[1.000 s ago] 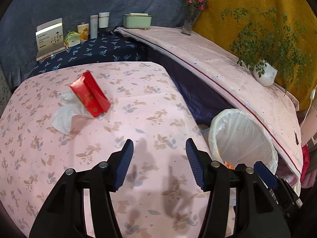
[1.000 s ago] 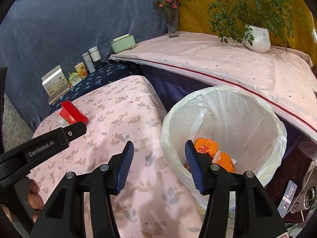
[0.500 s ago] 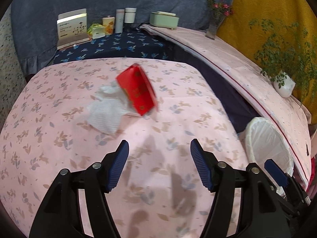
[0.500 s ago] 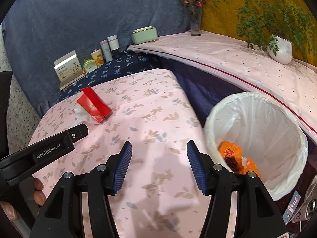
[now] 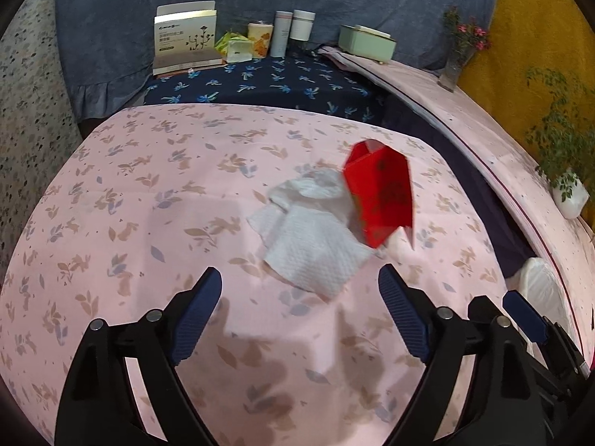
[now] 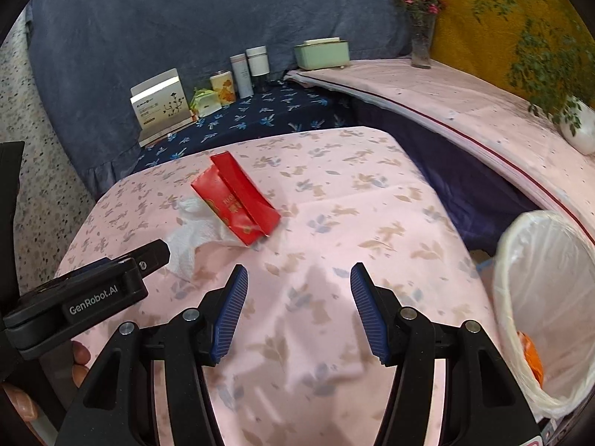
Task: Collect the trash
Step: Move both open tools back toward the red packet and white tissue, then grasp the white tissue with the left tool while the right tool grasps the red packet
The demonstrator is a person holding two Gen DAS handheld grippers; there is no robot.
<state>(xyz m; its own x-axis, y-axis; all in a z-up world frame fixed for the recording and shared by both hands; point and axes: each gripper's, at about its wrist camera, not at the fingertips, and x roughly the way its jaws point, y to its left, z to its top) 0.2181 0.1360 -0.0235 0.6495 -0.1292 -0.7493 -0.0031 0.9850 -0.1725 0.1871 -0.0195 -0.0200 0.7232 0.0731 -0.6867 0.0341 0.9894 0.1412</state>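
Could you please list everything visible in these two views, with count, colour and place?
tissue: one, white, on the pink floral cloth, partly under the red box
red box: one, red, open, on the cloth
bin: one, white liner, right of the table, orange trash inside
carton: one, white, back shelf
bottles: two, white, back shelf
green box: one, pale green
flower vase: one, pink flowers
potted plant: one, white pot
left gripper: jaws opening, nothing between
right gripper: open, empty
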